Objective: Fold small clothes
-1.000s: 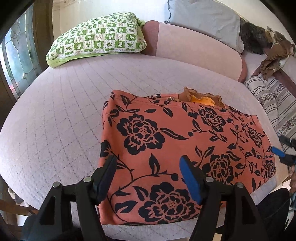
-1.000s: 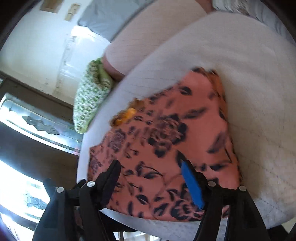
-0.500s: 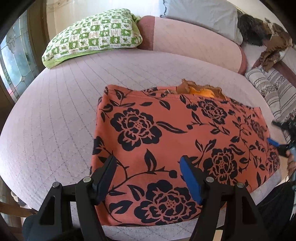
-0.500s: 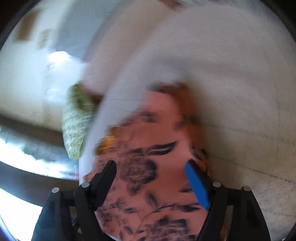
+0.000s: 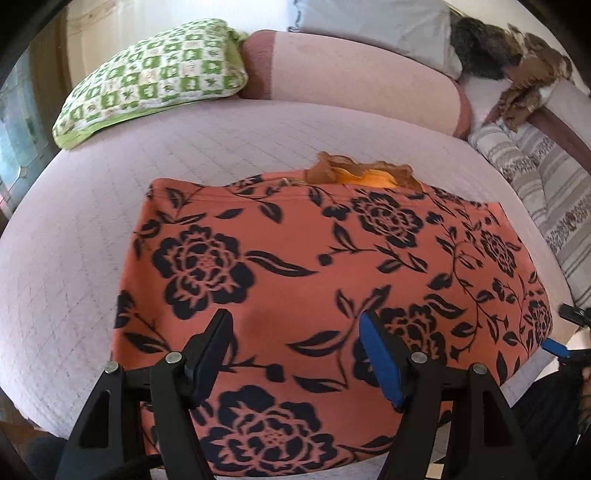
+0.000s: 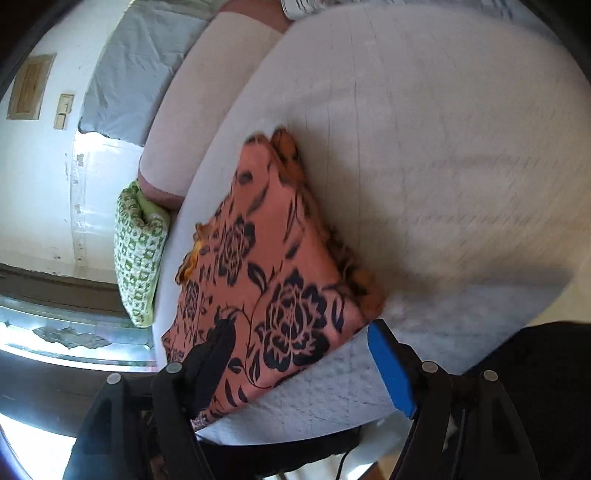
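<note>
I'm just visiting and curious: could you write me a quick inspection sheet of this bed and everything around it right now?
Surface: quilted pale bed cover, mostly bare.
Job's things: orange flowered garment lying flat near the bed's edge, an orange-brown piece peeking out at its far edge.
Clutter: green checked pillow, pink bolster, grey pillow, striped cushion, brown clothes.
Grippers: left tool and right tool both open, holding nothing.
Cables: nothing seen.
Surroundings: white wall, window.
</note>
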A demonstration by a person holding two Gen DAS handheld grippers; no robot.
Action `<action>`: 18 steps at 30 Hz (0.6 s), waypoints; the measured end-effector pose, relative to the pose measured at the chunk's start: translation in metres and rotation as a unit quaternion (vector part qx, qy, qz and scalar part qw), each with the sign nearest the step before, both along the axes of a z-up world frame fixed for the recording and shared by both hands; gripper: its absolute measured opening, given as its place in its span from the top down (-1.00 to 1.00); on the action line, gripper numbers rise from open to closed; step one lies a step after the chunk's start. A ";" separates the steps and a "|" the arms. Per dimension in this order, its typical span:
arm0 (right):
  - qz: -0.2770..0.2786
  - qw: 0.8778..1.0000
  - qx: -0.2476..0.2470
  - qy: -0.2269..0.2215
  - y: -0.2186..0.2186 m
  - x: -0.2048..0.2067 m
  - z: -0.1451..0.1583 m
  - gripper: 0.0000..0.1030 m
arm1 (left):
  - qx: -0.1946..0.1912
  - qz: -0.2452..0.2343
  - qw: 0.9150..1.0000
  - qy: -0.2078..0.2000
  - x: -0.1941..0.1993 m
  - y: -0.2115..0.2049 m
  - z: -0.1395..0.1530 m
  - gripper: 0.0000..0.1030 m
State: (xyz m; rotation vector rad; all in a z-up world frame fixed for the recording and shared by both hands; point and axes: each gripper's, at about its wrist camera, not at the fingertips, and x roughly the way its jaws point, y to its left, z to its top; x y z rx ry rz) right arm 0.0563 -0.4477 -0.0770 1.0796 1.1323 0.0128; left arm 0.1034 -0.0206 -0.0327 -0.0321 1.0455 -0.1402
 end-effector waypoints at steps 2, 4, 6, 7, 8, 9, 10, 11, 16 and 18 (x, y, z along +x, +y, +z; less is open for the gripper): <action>-0.021 0.999 0.024 0.002 0.002 0.002 -0.011 -0.52 | 0.002 -0.005 1.000 -0.006 -0.004 -0.002 0.002 -0.39; -0.047 0.998 0.032 0.000 -0.004 0.002 -0.014 -0.50 | 0.001 -0.001 1.000 -0.009 -0.006 0.001 0.003 -0.39; -0.061 0.998 0.030 0.000 -0.001 0.005 -0.016 -0.18 | -0.002 0.003 1.000 -0.009 -0.007 0.002 0.002 -0.39; -0.055 0.998 0.022 0.002 -0.001 0.006 -0.017 0.73 | 0.000 0.004 1.000 -0.008 -0.007 0.003 0.001 -0.39; -0.055 0.998 0.021 0.002 -0.002 0.006 -0.016 0.80 | 0.004 0.003 1.000 -0.006 -0.007 0.003 -0.001 -0.39; -0.052 0.999 0.006 -0.006 0.004 0.009 -0.008 0.80 | 0.006 0.000 1.000 -0.006 -0.007 0.003 -0.001 -0.39; -0.042 0.999 -0.024 -0.024 0.009 0.009 0.007 0.81 | 0.009 -0.001 1.000 -0.008 -0.007 0.003 0.000 -0.39; -0.030 0.997 -0.053 -0.043 0.013 0.007 0.022 0.81 | 0.009 0.000 1.000 -0.020 -0.009 0.003 0.003 -0.39; 0.002 0.997 -0.078 0.024 0.018 0.000 -0.013 0.66 | 0.014 -0.002 1.000 0.004 -0.001 0.002 -0.012 -0.41; -0.018 0.998 -0.053 -0.007 0.006 -0.005 -0.002 0.30 | 0.017 -0.004 1.000 0.002 -0.001 0.003 -0.012 -0.41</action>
